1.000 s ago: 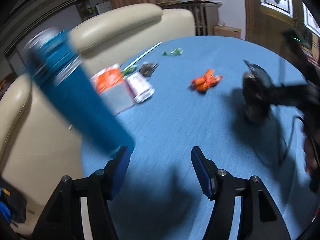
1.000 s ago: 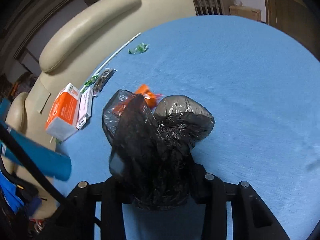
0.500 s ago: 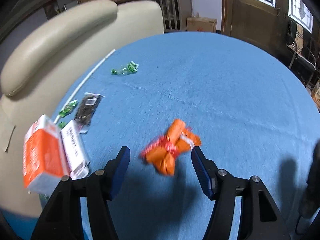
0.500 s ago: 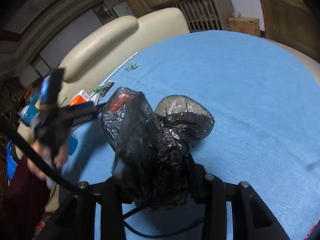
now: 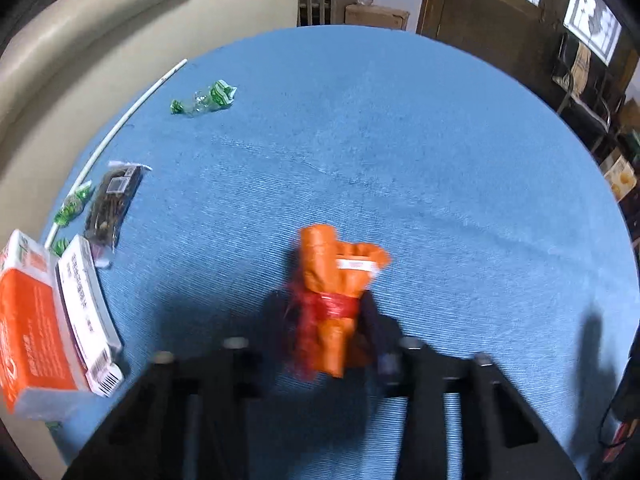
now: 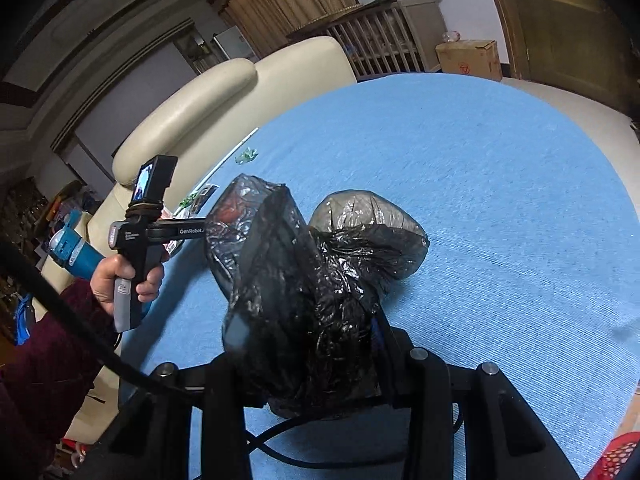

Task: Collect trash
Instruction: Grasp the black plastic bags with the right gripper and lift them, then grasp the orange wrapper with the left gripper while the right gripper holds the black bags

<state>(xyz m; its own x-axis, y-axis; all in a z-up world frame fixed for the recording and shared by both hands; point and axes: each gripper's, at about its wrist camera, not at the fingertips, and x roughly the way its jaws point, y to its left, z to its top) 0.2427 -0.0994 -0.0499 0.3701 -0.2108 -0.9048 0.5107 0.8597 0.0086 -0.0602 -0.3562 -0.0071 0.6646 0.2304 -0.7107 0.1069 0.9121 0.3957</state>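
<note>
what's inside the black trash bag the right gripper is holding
Through the thin film of the black trash bag, held by the right gripper, a reddish patch shows near its upper left. The rest of its contents are hidden by crumpled dark plastic.

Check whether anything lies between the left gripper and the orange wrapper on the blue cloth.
Nothing visible does. The orange wrapper sits right between the closing jaws of the left gripper, with only bare blue cloth around it. The orange box and the other litter lie well off to the side.

left gripper fingers blurred; orange box cut off.
</note>
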